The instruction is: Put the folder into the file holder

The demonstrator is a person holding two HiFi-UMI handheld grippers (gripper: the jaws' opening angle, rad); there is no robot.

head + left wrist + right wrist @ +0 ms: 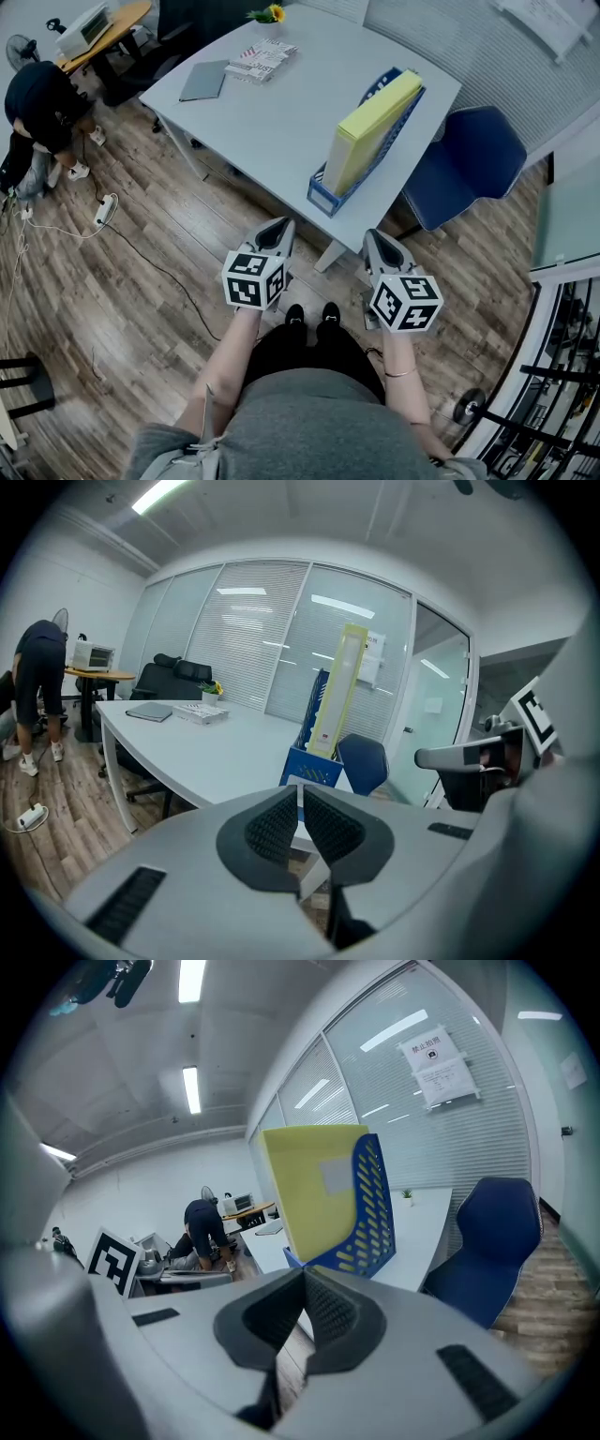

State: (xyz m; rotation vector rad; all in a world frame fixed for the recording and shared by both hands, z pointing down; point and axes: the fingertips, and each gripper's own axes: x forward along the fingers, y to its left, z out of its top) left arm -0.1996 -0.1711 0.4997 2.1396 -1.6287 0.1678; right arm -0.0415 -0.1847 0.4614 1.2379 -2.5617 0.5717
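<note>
Both grippers are hanging low in front of the person's waist, off the table [272, 103] and well apart from everything on it. The left gripper [279, 225] is showing its two ribbed pads [272, 825] clenched against each other with nothing caught between them. The right gripper [377, 236] is doing the same, jaws meeting at the tips and empty.

Obs.: the yellow folder [370, 131] is standing on edge inside the blue file holder [323, 199] and rising well above its latticed wall. The holder is sitting near the table's front right edge, just beside the blue chair [469, 164]. Neither gripper is touching the folder or the holder.

Other items are lying at the far end of the table, none in play: a grey notebook [204, 80], a stack of printed papers [261, 58] and a small potted plant [269, 13]. A second person [37, 98] is bending over by another desk, far left.

Judgement: the placing step is looking finished, since the folder is already seated in the holder and both tools are hanging clear of it. I am reading this as the closing rest of the task, not the approach.

Next move, if any: little is being called for. I cannot tell from here whether the folder is sitting fully down at the holder's base. If it is riding high, one gripper would need to reach forward over the table edge and press lightly on the top edge, taking care not to tip the holder toward the chair side.
</note>
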